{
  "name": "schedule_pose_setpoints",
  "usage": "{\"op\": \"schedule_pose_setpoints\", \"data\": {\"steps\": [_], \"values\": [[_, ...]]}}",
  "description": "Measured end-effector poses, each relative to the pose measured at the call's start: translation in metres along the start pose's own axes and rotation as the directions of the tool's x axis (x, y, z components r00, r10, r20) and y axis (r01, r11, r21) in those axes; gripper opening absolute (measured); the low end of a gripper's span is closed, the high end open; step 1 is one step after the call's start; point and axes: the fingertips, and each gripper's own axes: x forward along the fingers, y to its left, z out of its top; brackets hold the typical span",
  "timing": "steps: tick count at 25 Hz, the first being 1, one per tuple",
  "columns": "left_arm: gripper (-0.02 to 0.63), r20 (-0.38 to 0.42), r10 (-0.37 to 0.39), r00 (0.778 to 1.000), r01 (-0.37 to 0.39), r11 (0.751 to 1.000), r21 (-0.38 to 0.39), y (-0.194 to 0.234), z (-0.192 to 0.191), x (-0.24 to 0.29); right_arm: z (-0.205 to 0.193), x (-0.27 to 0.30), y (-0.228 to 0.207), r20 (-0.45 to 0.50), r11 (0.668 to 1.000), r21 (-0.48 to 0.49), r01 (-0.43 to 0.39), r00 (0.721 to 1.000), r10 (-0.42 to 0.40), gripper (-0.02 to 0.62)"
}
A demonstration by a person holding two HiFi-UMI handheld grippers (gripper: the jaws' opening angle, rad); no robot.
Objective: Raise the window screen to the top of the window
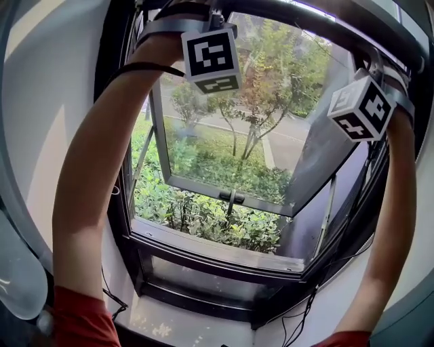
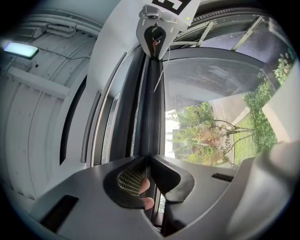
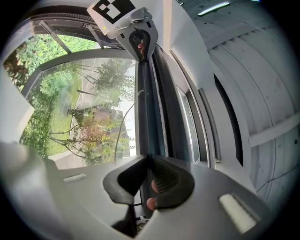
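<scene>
The window screen's dark rail (image 1: 302, 19) sits high up, near the top of the window frame. Both of my arms reach up to it. The left gripper's marker cube (image 1: 211, 59) and the right gripper's cube (image 1: 361, 106) hide the jaws in the head view. In the left gripper view my left gripper (image 2: 150, 157) is shut on the rail (image 2: 152, 108), which runs away to the right gripper (image 2: 154, 33) at its far end. In the right gripper view my right gripper (image 3: 148, 158) is shut on the same rail (image 3: 145, 108), with the left gripper (image 3: 138, 40) beyond.
Below the rail the glass sash (image 1: 203, 135) is pushed outward, with a handle (image 1: 231, 197) on its lower frame. Bushes and trees lie outside. The dark sill (image 1: 203, 251) and loose cables (image 1: 302, 315) are low down. A ceiling lamp (image 2: 19, 49) glows overhead.
</scene>
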Motion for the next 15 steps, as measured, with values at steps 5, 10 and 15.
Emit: {"op": "schedule_pose_setpoints", "data": {"steps": [5, 10, 15], "values": [[0.041, -0.017, 0.008, 1.0, -0.008, 1.0, -0.013, 0.01, -0.004, 0.013, 0.004, 0.013, -0.011, -0.006, 1.0, -0.003, 0.016, 1.0, -0.016, 0.041], [0.041, -0.03, 0.017, 0.999, -0.018, 1.0, -0.023, 0.014, -0.003, 0.02, 0.004, 0.02, -0.016, -0.012, 1.0, -0.008, 0.026, 1.0, -0.026, 0.043], [0.041, -0.035, 0.023, 0.999, -0.024, 0.999, -0.028, 0.018, 0.0, 0.023, 0.003, 0.022, -0.02, -0.015, 0.999, 0.008, 0.038, 0.999, -0.038, 0.043]]}}
